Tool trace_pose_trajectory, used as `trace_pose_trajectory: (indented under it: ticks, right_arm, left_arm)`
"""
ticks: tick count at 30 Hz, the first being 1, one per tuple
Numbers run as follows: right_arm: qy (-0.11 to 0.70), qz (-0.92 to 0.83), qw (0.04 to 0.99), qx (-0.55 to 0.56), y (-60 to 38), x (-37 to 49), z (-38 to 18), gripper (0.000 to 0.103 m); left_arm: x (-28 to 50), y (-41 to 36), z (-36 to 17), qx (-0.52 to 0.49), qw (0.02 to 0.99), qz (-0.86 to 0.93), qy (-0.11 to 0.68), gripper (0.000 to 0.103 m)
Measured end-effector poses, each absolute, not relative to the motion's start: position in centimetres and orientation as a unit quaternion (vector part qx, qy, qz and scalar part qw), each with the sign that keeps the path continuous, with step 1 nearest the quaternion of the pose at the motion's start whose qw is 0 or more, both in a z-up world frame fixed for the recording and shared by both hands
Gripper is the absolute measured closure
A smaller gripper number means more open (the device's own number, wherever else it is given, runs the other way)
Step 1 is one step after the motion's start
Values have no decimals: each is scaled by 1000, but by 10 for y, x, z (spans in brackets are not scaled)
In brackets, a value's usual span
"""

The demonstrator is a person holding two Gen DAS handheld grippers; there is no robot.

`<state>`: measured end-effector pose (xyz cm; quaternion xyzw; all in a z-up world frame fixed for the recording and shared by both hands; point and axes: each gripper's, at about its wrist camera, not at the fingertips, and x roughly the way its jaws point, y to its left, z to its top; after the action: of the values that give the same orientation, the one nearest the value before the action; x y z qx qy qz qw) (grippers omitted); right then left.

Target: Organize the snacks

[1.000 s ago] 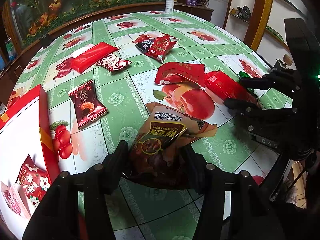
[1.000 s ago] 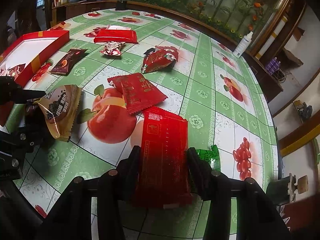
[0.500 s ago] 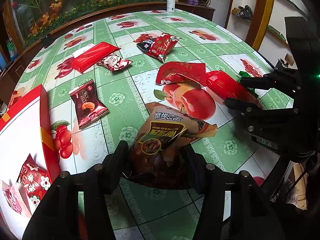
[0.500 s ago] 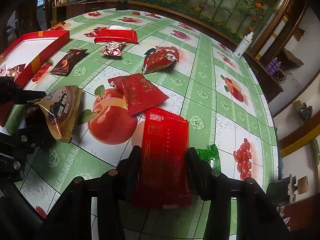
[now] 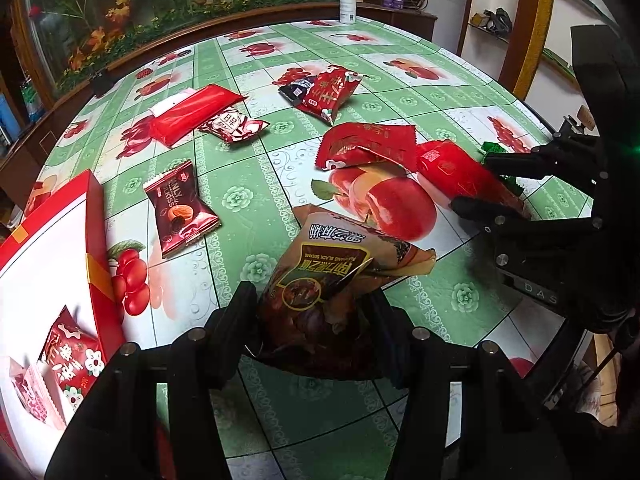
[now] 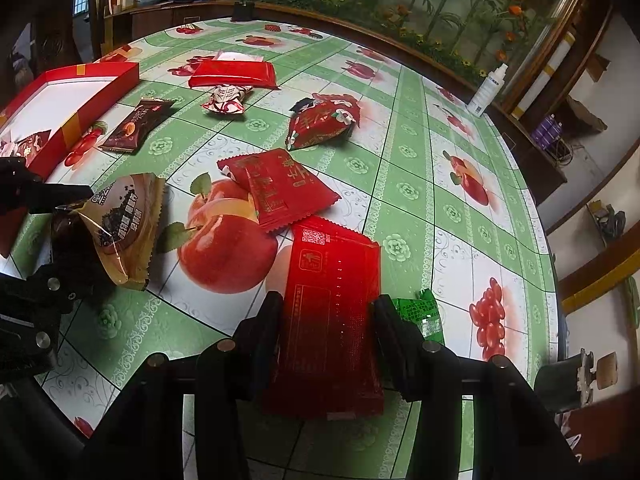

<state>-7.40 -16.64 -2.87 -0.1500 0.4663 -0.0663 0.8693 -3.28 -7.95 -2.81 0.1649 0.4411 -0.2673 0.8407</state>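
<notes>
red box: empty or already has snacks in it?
Not empty. The red box holds at least two packets at its near end; the rest shows bare white floor.

glossy plastic tablecloth (image 5: 248, 184); shiny foil snack packs (image 6: 332, 312); matt black claws.

Both the left gripper (image 5: 316, 320) and right gripper (image 6: 328, 328) are matte black, with silver screws and thick, blocky jaws.
</notes>
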Motion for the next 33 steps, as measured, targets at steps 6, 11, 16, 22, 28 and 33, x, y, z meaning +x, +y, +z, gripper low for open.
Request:
trace_pose_trajectory:
  ticks: [6, 11, 16, 22, 28, 33]
  right_arm:
    - [466, -66, 870, -149, -166, -73, -29, 55]
    - [466, -66, 869, -149, -166, -72, -28, 55]
    - [466, -66, 870, -149, -166, -72, -28, 56]
    - [467, -64, 870, -148, -165, -71, -29, 59]
    - [467, -63, 869, -149, -162, -70, -29, 62]
    - [467, -63, 869, -149, -161, -69, -29, 62]
  left_arm:
    - [-35, -82, -28, 172, 844, -260, 437, 49]
    - [-36, -83, -28, 177, 845, -256, 435, 49]
    - [-36, -83, -28, 177, 845, -257, 434, 49]
    - [-36, -83, -28, 176, 845, -257, 435, 49]
    - [-36, -83, -28, 177, 846, -254, 435, 49]
    - [-36, -83, -28, 177, 846, -253, 434, 50]
